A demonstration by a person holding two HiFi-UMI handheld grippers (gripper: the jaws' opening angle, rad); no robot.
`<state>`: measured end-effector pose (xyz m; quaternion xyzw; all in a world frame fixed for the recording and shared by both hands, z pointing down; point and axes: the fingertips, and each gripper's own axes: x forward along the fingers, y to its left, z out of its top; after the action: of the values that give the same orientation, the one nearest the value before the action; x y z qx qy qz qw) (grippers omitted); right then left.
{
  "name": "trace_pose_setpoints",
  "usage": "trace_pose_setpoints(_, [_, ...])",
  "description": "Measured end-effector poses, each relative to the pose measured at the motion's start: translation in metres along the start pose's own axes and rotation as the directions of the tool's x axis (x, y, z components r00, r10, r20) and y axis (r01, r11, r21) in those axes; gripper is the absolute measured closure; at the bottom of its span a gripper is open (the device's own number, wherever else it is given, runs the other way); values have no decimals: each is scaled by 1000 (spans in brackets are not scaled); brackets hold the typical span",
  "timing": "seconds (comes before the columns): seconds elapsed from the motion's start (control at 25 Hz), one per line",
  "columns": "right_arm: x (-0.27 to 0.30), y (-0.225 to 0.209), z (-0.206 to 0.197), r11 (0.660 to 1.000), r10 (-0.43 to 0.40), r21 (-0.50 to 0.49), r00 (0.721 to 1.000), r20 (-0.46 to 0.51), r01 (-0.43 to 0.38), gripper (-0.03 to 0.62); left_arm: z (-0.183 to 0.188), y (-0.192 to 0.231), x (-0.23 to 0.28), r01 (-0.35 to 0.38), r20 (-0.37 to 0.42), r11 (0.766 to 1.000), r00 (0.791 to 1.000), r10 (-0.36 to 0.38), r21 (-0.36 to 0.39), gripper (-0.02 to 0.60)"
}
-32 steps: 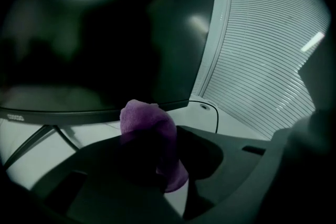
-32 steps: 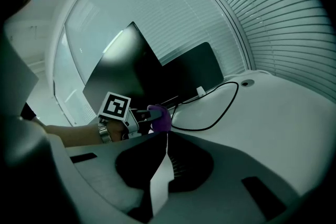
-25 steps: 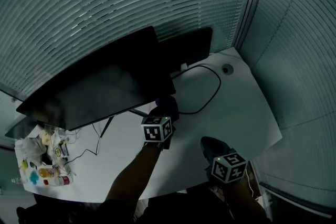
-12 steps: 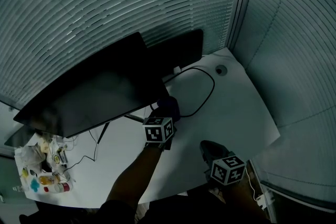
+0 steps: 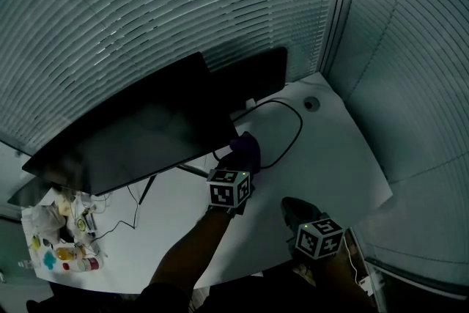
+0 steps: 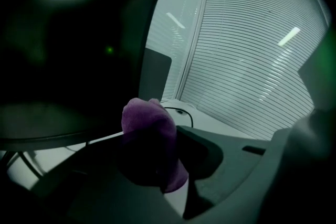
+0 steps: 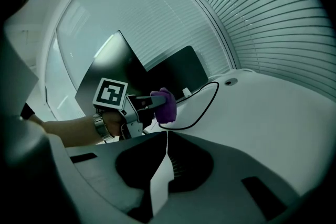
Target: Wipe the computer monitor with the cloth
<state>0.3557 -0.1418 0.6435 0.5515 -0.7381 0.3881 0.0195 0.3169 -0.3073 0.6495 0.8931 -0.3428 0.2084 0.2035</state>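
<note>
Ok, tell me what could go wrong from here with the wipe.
1. The cloth is only a small wad in the left tool, so the hard jaws might scrape the monitor near its corner.
2. The black cable loops on the desk close beside the cloth and could snag.

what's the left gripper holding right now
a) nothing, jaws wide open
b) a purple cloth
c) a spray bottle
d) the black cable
b: the left gripper has its jaws shut on the purple cloth, which bulges out past them, while the black cable lies untouched on the desk.
</note>
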Motion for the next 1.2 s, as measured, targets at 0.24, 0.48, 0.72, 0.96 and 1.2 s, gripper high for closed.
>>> trace_pose_setpoints(0.24, [8,1,0,1000,8,1,1000,-6,-8,568,19,-21,3,63,33,997,997,-65,50,508])
trace_pose_setpoints(0.48, [10,-1,-2,1000,8,0,1000,-15,-8,568,22,-2,11,24,11,999,1000,-24,-25,506])
trace_pose_setpoints(0.72, [13,-1,-1,1000,12,5,1000,-18,-12,568,43,3,2,12,53,1000,999,-11,-16,508])
trace_pose_setpoints(0.96, [18,11,10,999,39,-18,999,-1,-39,568,81,-3,-20,22,124,1000,992,-23,7,508])
trace_pose_setpoints(1.2, [20,22,19,998,60,-36,998,3,-60,568,131,-9,-51,28,217,999,976,-33,24,508])
